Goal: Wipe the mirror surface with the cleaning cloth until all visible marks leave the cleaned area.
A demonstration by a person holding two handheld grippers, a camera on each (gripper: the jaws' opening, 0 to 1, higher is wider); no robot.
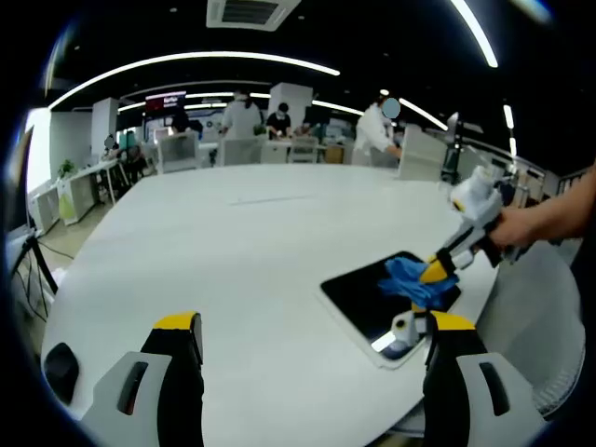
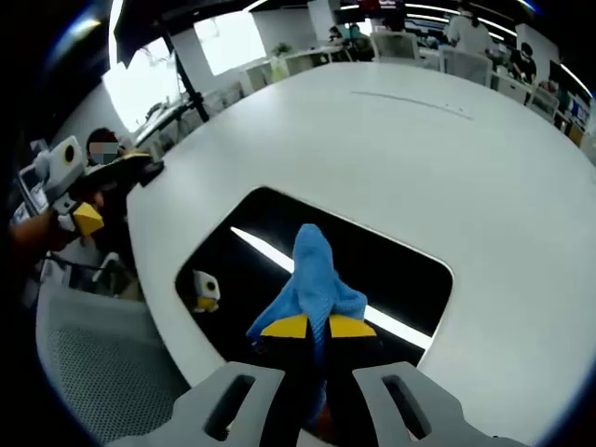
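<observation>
A dark rectangular mirror (image 1: 358, 291) lies flat on the white table (image 1: 251, 242) near its edge. On the glass rests a blue cleaning cloth (image 1: 410, 279). My right gripper (image 1: 434, 272), held by a hand, comes in from the right and is shut on the cloth. In the right gripper view the yellow-tipped jaws of my right gripper (image 2: 318, 326) pinch the cloth (image 2: 312, 275) against the mirror (image 2: 400, 270). Ceiling lights reflect as bright streaks in the glass. My left gripper (image 1: 315, 324) hovers open over bare table, left of the mirror. The left gripper (image 2: 110, 191) also shows off the table's edge.
A mesh office chair (image 2: 88, 372) stands by the table edge close to the mirror. Several people (image 1: 244, 116) work at desks far behind the table. A dark stand (image 2: 182, 84) rises beyond the table's edge. Bare white tabletop (image 2: 438, 140) stretches past the mirror.
</observation>
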